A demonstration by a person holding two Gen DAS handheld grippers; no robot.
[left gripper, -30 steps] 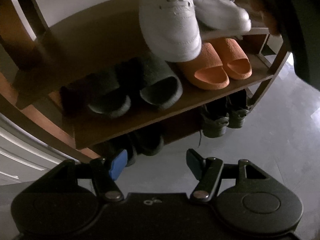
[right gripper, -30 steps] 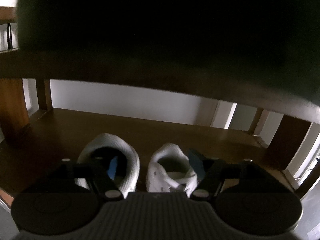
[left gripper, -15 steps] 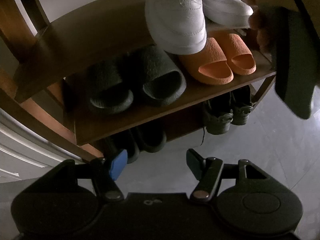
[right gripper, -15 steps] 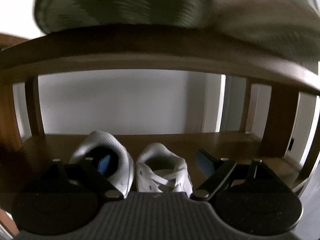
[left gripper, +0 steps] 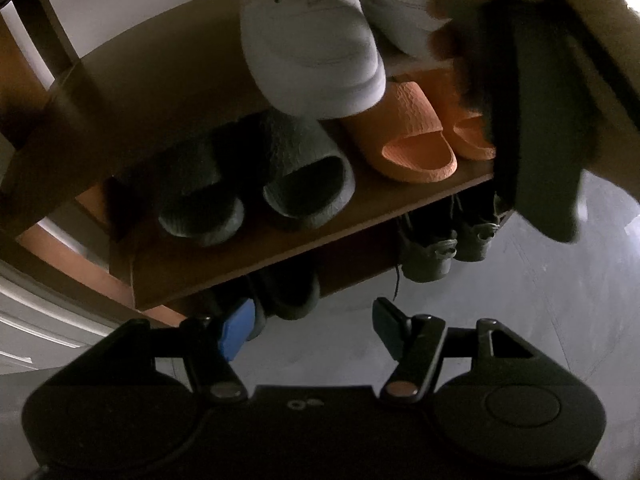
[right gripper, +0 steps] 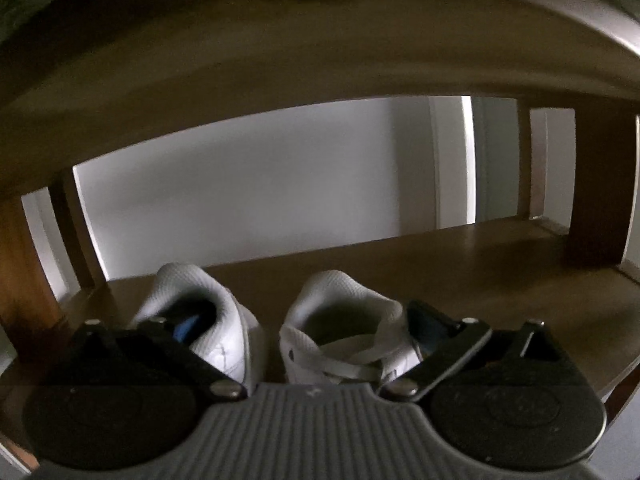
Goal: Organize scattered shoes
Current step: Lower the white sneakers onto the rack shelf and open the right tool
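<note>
The right gripper (right gripper: 304, 328) spreads wide around the heels of two white sneakers (right gripper: 344, 320) that stand side by side on the wooden shoe rack (left gripper: 120, 92); actual contact is hard to judge. The left gripper (left gripper: 310, 326) hangs open and empty before the rack, where grey slides (left gripper: 304, 168) and orange slides (left gripper: 416, 148) sit one shelf below.

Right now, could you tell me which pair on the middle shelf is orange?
The orange slippers at the shelf's right end; the pair beside them, the grey slippers, are dark.

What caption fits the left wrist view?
Open left hand-held gripper faces wooden shoe rack holding white sneakers, grey slides, orange slides.
</note>
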